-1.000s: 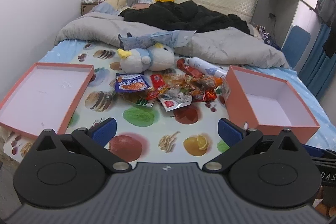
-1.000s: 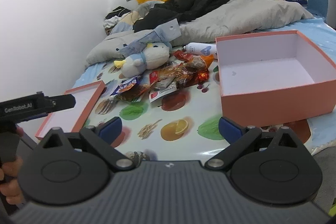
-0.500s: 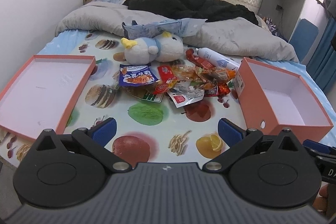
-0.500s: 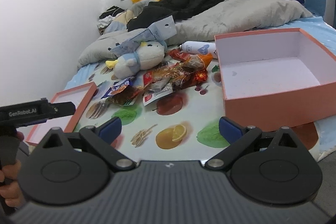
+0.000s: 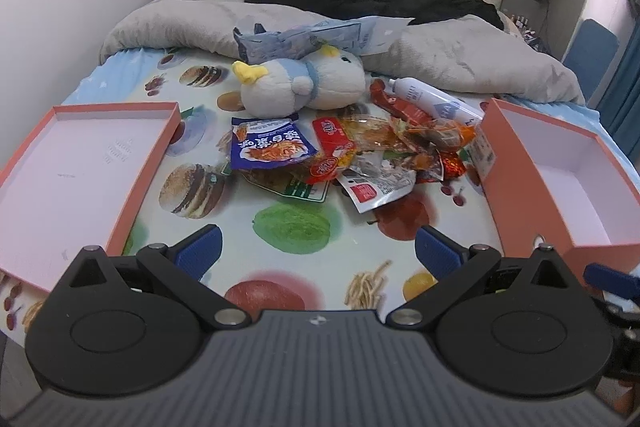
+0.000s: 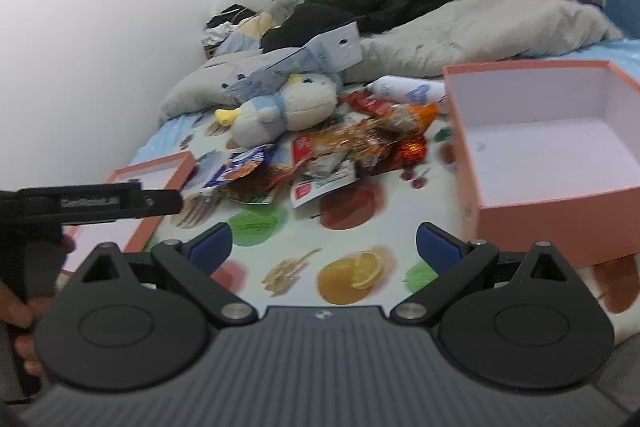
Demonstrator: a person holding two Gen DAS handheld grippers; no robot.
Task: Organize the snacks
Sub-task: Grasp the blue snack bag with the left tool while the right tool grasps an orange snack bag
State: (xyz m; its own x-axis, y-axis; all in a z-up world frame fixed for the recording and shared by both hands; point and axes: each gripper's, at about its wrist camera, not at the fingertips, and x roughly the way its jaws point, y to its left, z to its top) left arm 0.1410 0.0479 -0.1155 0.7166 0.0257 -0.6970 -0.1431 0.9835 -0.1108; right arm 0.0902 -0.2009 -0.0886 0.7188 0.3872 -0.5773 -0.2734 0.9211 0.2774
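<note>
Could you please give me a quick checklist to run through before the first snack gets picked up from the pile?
1. Left claw open, nothing held: ok.
2. Right claw open, nothing held: ok.
3. Deep pink box open, nothing inside: ok.
4. Shallow pink lid nothing inside: ok.
5. Blue snack packet on top of the pile, reachable: ok.
6. Plush penguin touching the pile or just behind it: cannot tell.

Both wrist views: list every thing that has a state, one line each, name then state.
left hand-held gripper: open, holding nothing
right hand-held gripper: open, holding nothing
deep orange box: lid off, nothing inside
shallow orange lid: upturned, nothing inside
snack packets: heaped loose between lid and box
white bottle: lying on its side
plush toy: lying on its side
</note>
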